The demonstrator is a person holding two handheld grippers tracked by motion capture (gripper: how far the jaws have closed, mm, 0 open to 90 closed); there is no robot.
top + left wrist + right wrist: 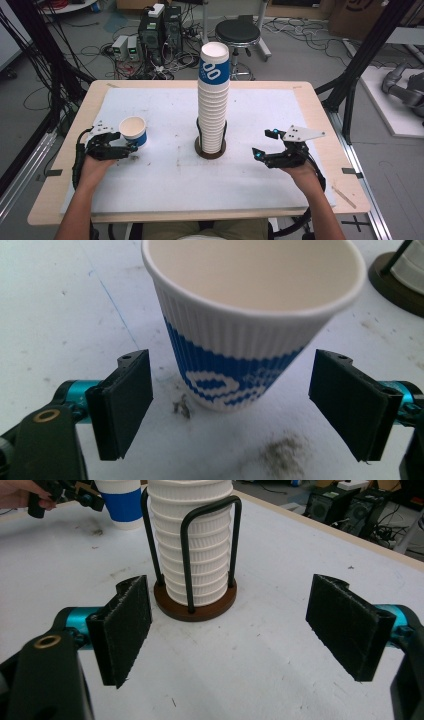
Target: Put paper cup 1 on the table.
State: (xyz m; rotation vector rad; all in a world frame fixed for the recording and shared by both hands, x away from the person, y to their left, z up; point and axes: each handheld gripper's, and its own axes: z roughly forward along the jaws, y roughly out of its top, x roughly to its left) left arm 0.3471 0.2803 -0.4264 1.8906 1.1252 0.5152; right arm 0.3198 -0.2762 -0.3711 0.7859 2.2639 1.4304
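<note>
One loose paper cup is standing alone at the left of the table. One tall stack of cups is sitting in one wire holder at the middle; its cups are too many to count. Two grippers are resting near the person: the left gripper and the right gripper.

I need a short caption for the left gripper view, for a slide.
Open hand-held gripper with its jaws on either side of an upright blue-and-white paper cup on the white table.
</note>
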